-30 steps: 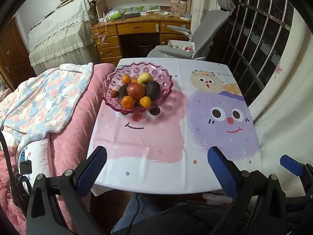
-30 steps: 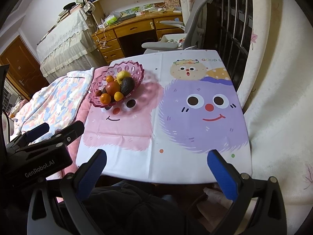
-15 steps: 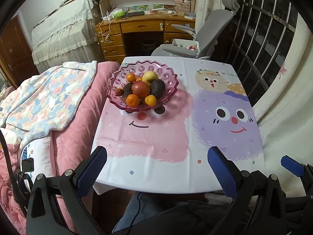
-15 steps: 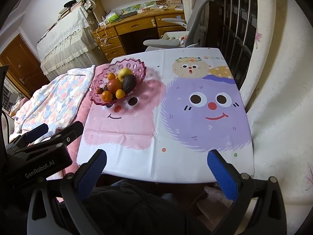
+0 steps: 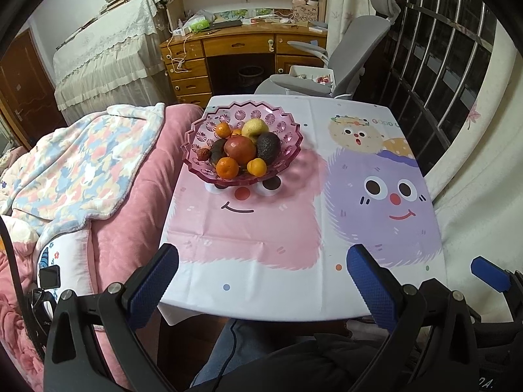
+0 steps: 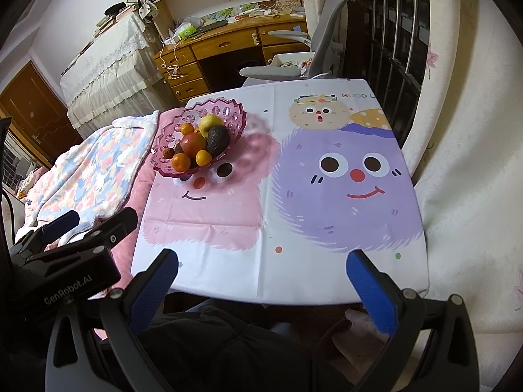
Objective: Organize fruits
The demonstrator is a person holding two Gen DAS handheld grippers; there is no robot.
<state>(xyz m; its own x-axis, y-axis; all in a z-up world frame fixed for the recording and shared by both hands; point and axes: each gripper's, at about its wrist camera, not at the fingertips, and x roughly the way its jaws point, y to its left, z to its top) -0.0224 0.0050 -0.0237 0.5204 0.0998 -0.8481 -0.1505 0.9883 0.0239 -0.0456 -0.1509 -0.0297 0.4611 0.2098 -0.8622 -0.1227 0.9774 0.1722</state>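
Your left gripper [image 5: 261,281] and right gripper [image 6: 261,281] both hang at the near table edge, jaws spread wide, holding nothing. Ahead of you the tablecloth [image 5: 294,228] lies bare across its near half and whole right side. The fruit sits piled in the pink bowl [image 5: 291,150] at the far left corner: a red apple [image 5: 241,149], an avocado [image 5: 268,145], a yellow pear [image 5: 255,128] and small oranges [image 5: 227,167]. A pink bed [image 5: 130,202] presses against the table's left edge; a grey chair [image 5: 343,62] stands behind the far edge, a window grille [image 5: 434,65] to the right.
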